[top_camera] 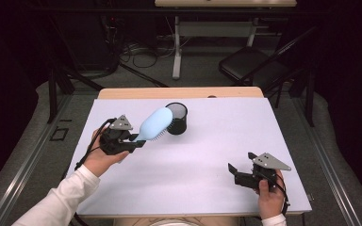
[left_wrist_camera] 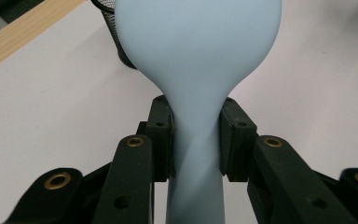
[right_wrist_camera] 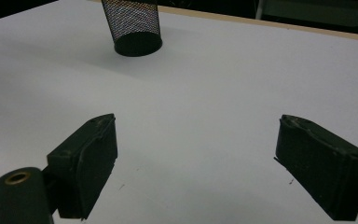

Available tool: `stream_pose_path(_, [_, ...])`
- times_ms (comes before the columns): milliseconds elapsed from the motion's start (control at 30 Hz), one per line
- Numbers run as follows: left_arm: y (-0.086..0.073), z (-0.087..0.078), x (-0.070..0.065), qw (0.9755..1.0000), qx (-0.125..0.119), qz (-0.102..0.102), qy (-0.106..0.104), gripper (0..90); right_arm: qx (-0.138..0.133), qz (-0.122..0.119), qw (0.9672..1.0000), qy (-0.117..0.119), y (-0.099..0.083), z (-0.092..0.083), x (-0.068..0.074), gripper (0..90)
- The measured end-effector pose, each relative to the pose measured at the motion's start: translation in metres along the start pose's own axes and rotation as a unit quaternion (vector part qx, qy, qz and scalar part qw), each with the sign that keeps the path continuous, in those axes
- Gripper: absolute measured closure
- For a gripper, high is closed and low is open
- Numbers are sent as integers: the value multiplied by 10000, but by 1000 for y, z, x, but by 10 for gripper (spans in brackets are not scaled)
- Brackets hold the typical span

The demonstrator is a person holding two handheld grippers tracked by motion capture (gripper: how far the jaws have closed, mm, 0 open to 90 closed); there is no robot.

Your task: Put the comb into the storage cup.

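A light blue hairbrush (top_camera: 154,123) hangs above the white table, its head tilted up toward a black mesh cup (top_camera: 176,118). My left gripper (top_camera: 134,140) is shut on the brush's handle. In the left gripper view both black pads squeeze the narrow neck of the hairbrush (left_wrist_camera: 196,56), and the mesh cup (left_wrist_camera: 114,32) peeks out behind its head. My right gripper (top_camera: 240,168) rests low near the front right of the table, open, with nothing between its fingers. Its own view shows the right gripper (right_wrist_camera: 196,154) spread wide, and the mesh cup (right_wrist_camera: 133,25) stands upright far ahead.
The white sheet (top_camera: 207,155) covers most of a wooden table (top_camera: 179,92). Beyond the table's far edge stand a black chair (top_camera: 252,66), a desk frame (top_camera: 176,47) and cables on the floor.
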State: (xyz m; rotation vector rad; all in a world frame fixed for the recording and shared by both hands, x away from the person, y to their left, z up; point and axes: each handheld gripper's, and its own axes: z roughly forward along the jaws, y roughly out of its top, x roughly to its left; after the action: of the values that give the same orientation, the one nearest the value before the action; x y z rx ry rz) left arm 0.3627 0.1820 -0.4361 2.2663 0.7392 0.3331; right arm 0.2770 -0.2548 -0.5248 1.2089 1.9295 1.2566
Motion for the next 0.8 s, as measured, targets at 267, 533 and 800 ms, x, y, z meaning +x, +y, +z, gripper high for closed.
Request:
stream_pose_path(267, [5,1,2,9998,-167,-79,90,698,-3,-12,10000,3,0,0,0,123])
stream_pose_path(533, [11,4,3,9992,-350,-129,157,698,13,-19,10000,4,0,0,0,123])
stream_pose_path(800, [15,6,4,9979,-561,-206,260,698,14,-19,10000,6,0,0,0,123])
